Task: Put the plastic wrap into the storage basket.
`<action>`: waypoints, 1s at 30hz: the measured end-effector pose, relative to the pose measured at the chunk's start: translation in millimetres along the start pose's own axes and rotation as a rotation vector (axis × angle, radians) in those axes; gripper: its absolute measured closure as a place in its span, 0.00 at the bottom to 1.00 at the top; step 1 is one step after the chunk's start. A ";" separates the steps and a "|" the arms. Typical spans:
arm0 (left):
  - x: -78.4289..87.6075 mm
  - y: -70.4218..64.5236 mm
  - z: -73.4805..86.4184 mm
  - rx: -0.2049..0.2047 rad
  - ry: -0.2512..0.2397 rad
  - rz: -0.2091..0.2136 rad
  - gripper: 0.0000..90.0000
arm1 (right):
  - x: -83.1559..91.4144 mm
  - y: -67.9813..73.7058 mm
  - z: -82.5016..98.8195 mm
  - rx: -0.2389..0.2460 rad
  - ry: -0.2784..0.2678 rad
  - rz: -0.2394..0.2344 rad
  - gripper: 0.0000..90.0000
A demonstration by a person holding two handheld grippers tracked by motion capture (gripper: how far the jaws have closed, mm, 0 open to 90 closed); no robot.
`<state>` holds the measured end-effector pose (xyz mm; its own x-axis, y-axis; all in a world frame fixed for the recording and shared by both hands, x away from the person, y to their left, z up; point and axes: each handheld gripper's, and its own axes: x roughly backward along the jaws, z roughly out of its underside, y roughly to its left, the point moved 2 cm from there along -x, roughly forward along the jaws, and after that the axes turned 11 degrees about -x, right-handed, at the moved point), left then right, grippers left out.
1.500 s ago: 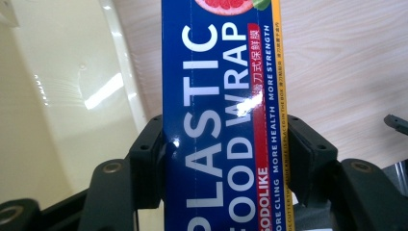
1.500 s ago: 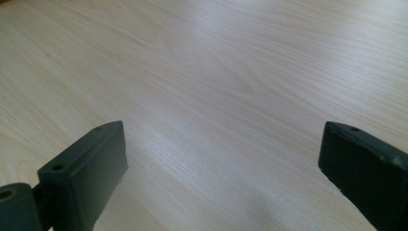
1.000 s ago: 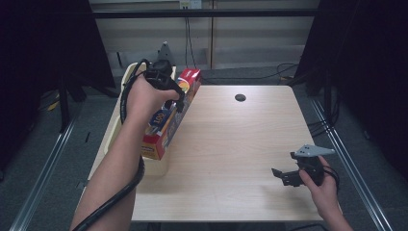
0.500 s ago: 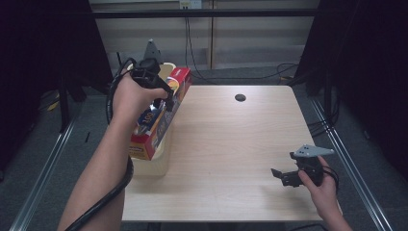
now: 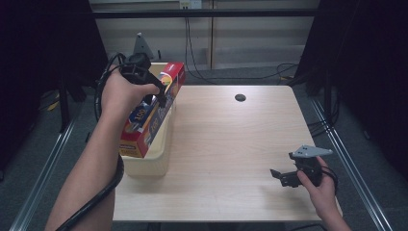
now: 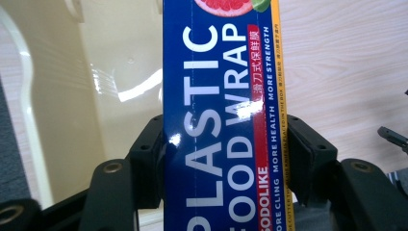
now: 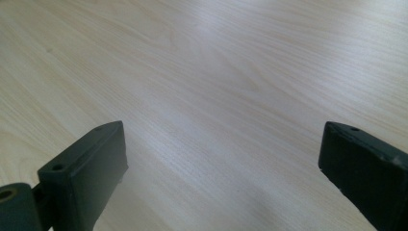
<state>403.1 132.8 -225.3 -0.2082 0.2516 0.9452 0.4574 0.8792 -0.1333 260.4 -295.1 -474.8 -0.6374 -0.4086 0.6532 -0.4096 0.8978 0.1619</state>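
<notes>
A long blue and red plastic food wrap box (image 5: 155,107) is held over a cream plastic bin (image 5: 159,161) at the table's left edge. My left gripper (image 5: 156,98) is shut on the box around its middle. In the left gripper view the box (image 6: 223,120) stands between the two black jaws, with the bin's inside (image 6: 110,82) behind it. My right gripper (image 5: 284,175) rests low over the table's front right, open, with nothing between its jaws. The right gripper view looks past that open gripper (image 7: 221,168) at bare wood.
The light wooden table (image 5: 231,144) has a round dark cable hole (image 5: 240,97) near its far edge. Metal rails run along the floor on both sides. Cables hang behind the table.
My left hand has drawn back toward the left with the box, and the box now sits lower over the bin. The right gripper has stayed put.
</notes>
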 end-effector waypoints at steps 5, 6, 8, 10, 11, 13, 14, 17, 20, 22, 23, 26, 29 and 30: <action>4.8 4.6 1.7 0.004 -0.003 -0.013 0.46 | 0.5 -1.1 0.1 0.001 -0.001 -0.002 0.03; 5.5 5.4 2.7 0.011 -0.009 -0.015 0.46 | 0.5 -1.3 0.2 0.003 -0.002 -0.001 0.03; 6.5 6.8 4.7 0.010 -0.008 -0.025 0.46 | 0.5 -1.6 0.2 0.002 -0.001 -0.003 0.03; 7.5 7.9 6.9 0.015 -0.003 -0.025 0.46 | 0.7 -1.5 0.1 0.002 -0.002 -0.005 0.03; 7.6 8.7 7.6 0.013 -0.008 -0.025 0.46 | 0.7 -1.3 0.1 0.001 -0.001 -0.002 0.03; 9.6 9.4 9.1 0.020 -0.007 -0.022 0.46 | 0.3 -0.8 0.0 -0.002 0.001 -0.004 0.03; 11.3 10.4 10.0 0.023 -0.008 -0.029 0.46 | 0.2 -0.5 0.0 -0.002 0.000 -0.001 0.03; 14.0 14.1 12.2 0.025 -0.011 -0.036 0.46 | 0.2 0.4 -0.4 0.002 -0.001 -0.002 0.03; 14.1 17.7 15.6 0.032 -0.008 -0.038 0.46 | 0.3 0.3 -0.5 0.001 0.000 0.001 0.03; 13.8 19.5 17.7 0.034 -0.009 -0.039 0.46 | 0.1 -0.1 -0.5 0.005 -0.004 0.003 0.03; 13.7 20.5 18.7 0.039 -0.009 -0.038 0.46 | 0.4 0.2 -0.3 0.005 0.000 0.000 0.03; 14.4 23.8 21.4 0.043 -0.008 -0.040 0.46 | 0.4 0.6 0.0 0.003 0.004 -0.001 0.03; 15.0 26.6 23.5 0.050 -0.006 -0.048 0.46 | -0.4 0.6 -0.1 0.010 0.002 -0.001 0.03; 15.2 27.7 24.2 0.049 -0.004 -0.053 0.46 | -0.7 1.0 -0.1 0.008 0.001 -0.003 0.03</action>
<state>391.7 170.8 -221.8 -0.2342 0.2060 0.9501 0.4028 0.9100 -0.0981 260.5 -293.9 -475.0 -0.6356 -0.4113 0.6533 -0.4170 0.8951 0.1578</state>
